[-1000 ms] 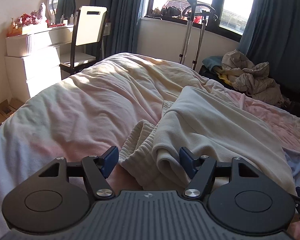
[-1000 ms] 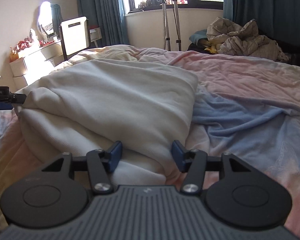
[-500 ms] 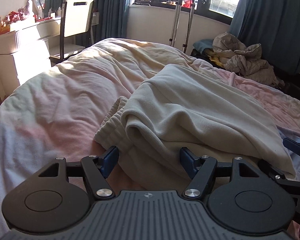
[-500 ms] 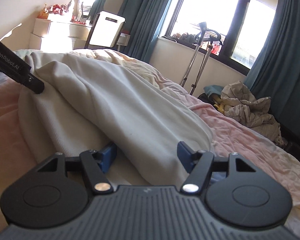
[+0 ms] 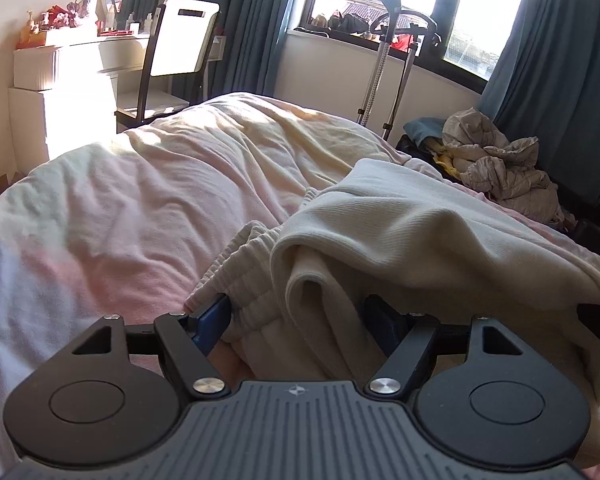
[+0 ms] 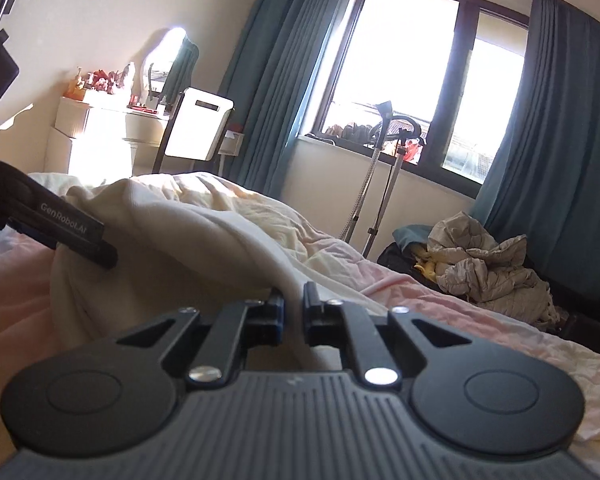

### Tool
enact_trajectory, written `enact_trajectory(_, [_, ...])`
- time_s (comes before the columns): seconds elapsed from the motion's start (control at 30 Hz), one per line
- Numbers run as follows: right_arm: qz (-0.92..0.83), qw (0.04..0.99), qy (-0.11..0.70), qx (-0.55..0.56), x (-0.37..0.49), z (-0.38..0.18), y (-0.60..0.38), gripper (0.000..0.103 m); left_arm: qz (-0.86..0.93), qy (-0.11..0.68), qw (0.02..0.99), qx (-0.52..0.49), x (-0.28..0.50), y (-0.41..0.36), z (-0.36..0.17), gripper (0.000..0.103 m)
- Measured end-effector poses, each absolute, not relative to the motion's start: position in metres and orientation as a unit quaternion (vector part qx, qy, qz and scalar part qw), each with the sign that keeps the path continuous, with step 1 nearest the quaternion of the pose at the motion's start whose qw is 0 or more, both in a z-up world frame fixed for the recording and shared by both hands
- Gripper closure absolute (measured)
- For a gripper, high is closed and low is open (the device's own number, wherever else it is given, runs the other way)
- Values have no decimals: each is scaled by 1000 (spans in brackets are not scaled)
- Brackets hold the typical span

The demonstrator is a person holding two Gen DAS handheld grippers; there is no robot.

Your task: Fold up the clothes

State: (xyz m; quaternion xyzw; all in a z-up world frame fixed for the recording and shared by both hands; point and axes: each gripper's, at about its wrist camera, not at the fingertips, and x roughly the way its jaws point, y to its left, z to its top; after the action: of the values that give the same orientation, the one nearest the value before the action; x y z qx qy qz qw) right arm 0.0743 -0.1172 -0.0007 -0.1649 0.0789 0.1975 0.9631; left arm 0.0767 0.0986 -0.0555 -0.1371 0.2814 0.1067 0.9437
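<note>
Cream garment (image 5: 420, 232) lies part-folded on the bed (image 5: 120, 208), ribbed hem toward me. My right tongs (image 6: 291, 312) are closing, jaws nearly together on a ridge of the cloth's edge, seemingly to lift that side. My left tongs (image 5: 296, 320) stand wide, straddling the bunched hem and fold without pinching; I judge they are placed to take the matching corner so both sides travel together.

I see hard daylight pouring through the window (image 6: 404, 76), blown out to pure white at upper centre. Sun patches glare on the dresser (image 5: 60, 92) at left, while the lower frame sits in soft shadow. Fisheye bending curves the curtains (image 6: 560, 140) at the edges.
</note>
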Motion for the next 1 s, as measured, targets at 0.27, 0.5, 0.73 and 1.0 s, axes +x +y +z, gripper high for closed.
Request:
enact_trajectory(0.27, [197,962,90,-166,63,-1,-114,94,126,250,954,-109,78,95,-50,32])
enact_trajectory(0.5, [183,962,91,-182,55,-3,-104,93,126,216,966,-67,68,84,-42,35])
enact_trajectory(0.73, [173,955,98,-221,53,-17,-94,93,129,198,971,-45,79,79,-47,44])
enact_trajectory(1.0, [178,946,113,-248,60,-43,-90,88,138,175,974,-36,80,76,-50,61])
